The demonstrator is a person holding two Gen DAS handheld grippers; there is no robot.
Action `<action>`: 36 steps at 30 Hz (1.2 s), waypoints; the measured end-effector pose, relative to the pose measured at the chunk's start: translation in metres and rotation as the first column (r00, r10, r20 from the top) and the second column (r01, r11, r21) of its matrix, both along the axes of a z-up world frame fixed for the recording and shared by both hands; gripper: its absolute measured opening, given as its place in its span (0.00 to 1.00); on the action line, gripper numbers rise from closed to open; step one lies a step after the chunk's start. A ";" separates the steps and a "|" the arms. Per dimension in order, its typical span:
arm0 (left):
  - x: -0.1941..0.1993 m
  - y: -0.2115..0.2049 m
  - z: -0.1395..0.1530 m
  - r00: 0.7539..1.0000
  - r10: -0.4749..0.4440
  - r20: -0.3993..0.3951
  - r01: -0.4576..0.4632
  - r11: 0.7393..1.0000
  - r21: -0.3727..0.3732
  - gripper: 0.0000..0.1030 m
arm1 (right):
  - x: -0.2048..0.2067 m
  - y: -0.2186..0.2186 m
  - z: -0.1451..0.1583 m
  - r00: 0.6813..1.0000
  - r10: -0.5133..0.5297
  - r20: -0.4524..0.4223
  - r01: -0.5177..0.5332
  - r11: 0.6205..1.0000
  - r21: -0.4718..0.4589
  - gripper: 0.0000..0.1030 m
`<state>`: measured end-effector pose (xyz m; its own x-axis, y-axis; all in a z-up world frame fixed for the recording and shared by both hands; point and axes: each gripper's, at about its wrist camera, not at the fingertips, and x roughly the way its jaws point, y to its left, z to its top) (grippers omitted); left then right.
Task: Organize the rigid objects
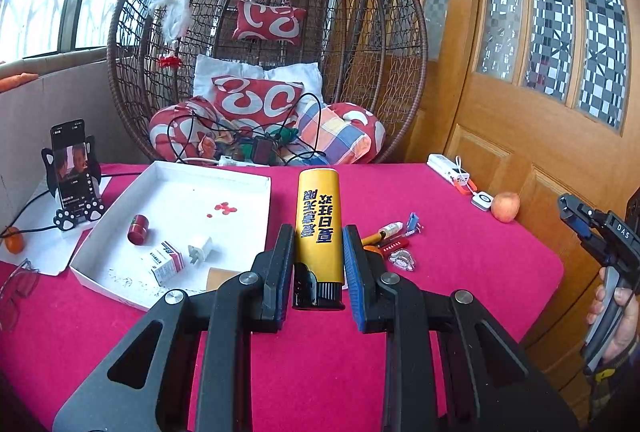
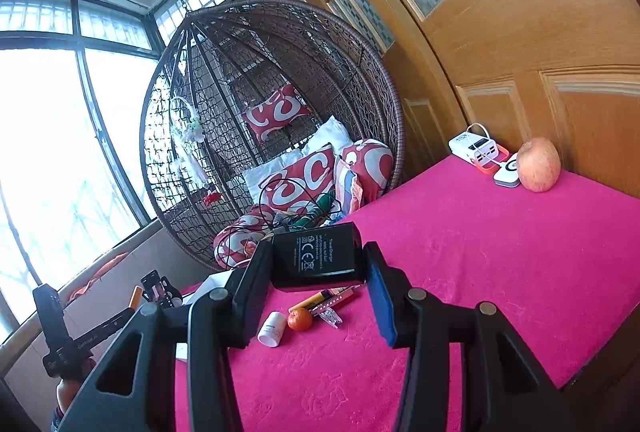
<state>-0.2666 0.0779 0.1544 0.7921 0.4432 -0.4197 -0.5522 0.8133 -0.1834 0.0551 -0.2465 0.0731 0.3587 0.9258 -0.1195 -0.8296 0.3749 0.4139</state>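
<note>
My left gripper [image 1: 318, 272] is shut on a yellow lighter [image 1: 320, 220] with a black base, and holds it above the pink cloth just right of the white tray [image 1: 172, 168]. The tray holds a red cylinder [image 1: 138, 230], a medicine box [image 1: 168, 262] and a white plug [image 1: 200, 246]. My right gripper [image 2: 318, 272] is shut on a black power adapter [image 2: 316, 256], raised over the table. Under it on the cloth lie a white bottle [image 2: 273, 328], a tangerine [image 2: 300, 318] and pens [image 2: 332, 298]. A blue clip [image 1: 413, 222] and a keychain [image 1: 402, 259] lie by the pens.
A phone on a stand [image 1: 74, 168], glasses [image 1: 16, 284] and an orange [image 1: 15, 240] sit at the left. An apple [image 2: 538, 164] and a white power bank [image 2: 476, 148] lie by the wooden door [image 2: 560, 32]. A wicker hanging chair [image 1: 264, 32] with cushions stands behind the table.
</note>
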 end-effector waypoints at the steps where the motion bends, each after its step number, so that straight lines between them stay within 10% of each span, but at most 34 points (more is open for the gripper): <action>1: 0.000 0.000 -0.001 1.000 -0.001 -0.004 0.001 1.000 0.000 0.23 | 0.000 0.001 0.000 1.000 0.002 0.001 -0.002 1.000 0.000 0.44; 19: -0.022 0.036 -0.008 0.996 0.094 -0.002 -0.094 0.995 -0.023 0.23 | -0.009 0.041 0.015 0.995 0.089 0.040 -0.087 0.995 -0.040 0.44; 29: -0.079 0.121 -0.035 0.962 0.275 -0.003 -0.274 0.957 -0.093 0.23 | -0.069 0.167 0.036 0.939 0.318 0.135 -0.294 0.941 -0.168 0.44; 36: -0.058 0.177 -0.052 0.979 0.200 -0.047 -0.204 0.971 -0.126 0.23 | -0.113 0.298 0.018 0.881 0.459 0.109 -0.413 0.862 -0.293 0.44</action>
